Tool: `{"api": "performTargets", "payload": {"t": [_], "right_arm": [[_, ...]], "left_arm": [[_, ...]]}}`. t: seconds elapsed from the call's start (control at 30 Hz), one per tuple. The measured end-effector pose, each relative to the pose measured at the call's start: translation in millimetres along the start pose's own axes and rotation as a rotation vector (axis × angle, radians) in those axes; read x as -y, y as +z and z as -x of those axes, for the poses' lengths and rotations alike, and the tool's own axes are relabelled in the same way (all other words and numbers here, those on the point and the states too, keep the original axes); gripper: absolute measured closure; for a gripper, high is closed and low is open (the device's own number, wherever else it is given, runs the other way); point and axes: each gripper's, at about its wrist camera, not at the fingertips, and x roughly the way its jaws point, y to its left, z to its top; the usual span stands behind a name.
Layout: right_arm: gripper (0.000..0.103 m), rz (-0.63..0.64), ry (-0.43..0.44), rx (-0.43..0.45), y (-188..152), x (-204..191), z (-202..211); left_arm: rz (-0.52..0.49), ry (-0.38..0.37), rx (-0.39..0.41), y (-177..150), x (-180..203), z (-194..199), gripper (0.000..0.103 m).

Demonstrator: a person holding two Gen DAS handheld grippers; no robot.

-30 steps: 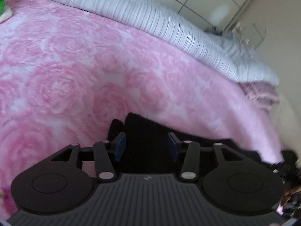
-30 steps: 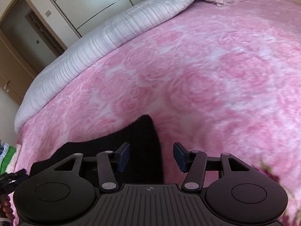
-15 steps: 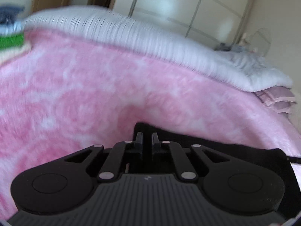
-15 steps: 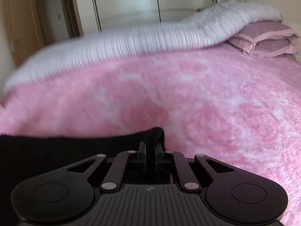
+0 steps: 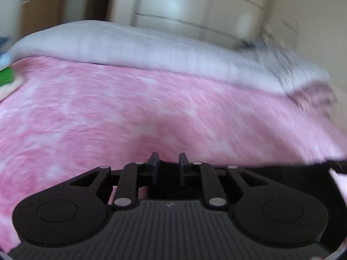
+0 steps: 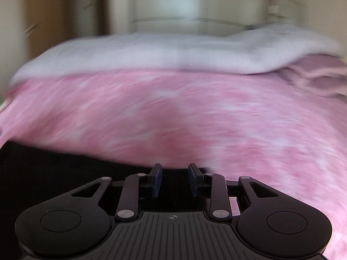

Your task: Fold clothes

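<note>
Both views are smeared by motion blur; the black garment (image 5: 271, 173) lies on the pink blanket (image 5: 130, 112), the landmark here, along its near edge; in the left wrist view it stretches from under the left gripper (image 5: 168, 169) off to the right; in the right wrist view the same black garment (image 6: 54, 169) runs from under the right gripper (image 6: 174, 178) off to the left. 0.5 s ago both pairs of fingers were pressed together on the cloth's edge; now the left fingers stand a little apart and the right fingers somewhat wider, with the garment's edge showing dark between them, no longer pinched. Beyond the blanket's far edge a white striped quilt (image 6: 173, 52) is bunched; a pink pillow (image 6: 314, 73) sits at the blanket's far right corner; a green item (image 5: 6, 78) lies at its left edge.
</note>
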Motion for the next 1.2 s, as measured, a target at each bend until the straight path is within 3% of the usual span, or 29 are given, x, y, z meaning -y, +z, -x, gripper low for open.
{"api": "performTargets", "payload": {"t": [0.1,0.2,0.27,0.37,0.43,0.57,0.63,0.77,0.87,1.0,1.07,1.1,1.17,1.2], "right_arm": [[0.072,0.140,0.045,-0.024,-5.4,-22.6,-21.8],[0.072,0.211,0.013,-0.035,-16.3,-21.8,-40.1],[0.072,0.149,-0.045,-0.028,-18.9,-3.6,-44.6],[0.072,0.043,-0.029,-0.022,-21.7,26.0,-46.0],[0.072,0.081,-0.044,-0.035,-19.5,21.2,-45.0],[0.072,0.122,-0.144,-0.046,-14.6,4.9,-24.9],[0.072,0.109,-0.142,-0.021,-16.9,-5.6,3.1],[0.072,0.063,0.038,0.043,-42.5,-37.8,58.9],[0.072,0.074,0.078,0.037,-76.4,-67.3,77.7],[0.072,0.123,-0.021,0.050,-121.3,-76.9,82.7],[0.072,0.121,-0.082,0.078,-132.3,-65.6,88.9],[0.071,0.097,-0.101,0.068,-132.1,-58.1,92.0],[0.061,0.046,-0.138,0.045,-131.1,-43.0,97.9],[0.058,-0.006,-0.120,0.042,-131.2,-33.8,100.6]], "left_arm": [[-0.092,-0.004,-0.046,-6.8,17.8,-21.7,0.088],[-0.097,-0.002,-0.106,-15.5,14.8,-42.0,0.088],[-0.060,0.013,-0.102,-16.4,4.9,-47.6,0.100],[-0.035,0.012,-0.116,-14.5,-0.9,-53.0,0.100],[-0.087,0.036,-0.117,-12.2,6.2,-49.5,0.100],[-0.056,0.036,-0.114,-10.3,9.4,-13.7,0.100],[-0.019,0.009,-0.111,-14.7,11.0,12.8,0.099],[-0.016,-0.032,-0.117,-45.2,32.3,59.8,0.098],[-0.059,0.011,-0.115,-79.6,47.5,72.8,0.093],[-0.044,0.115,-0.060,-105.8,46.7,88.4,0.091],[-0.023,0.155,-0.077,-108.4,39.8,93.3,0.100],[-0.012,0.150,-0.074,-107.4,39.7,96.7,0.100],[0.010,0.139,-0.070,-105.4,39.6,103.6,0.100],[0.021,0.134,-0.067,-104.4,39.5,107.1,0.100]]}}
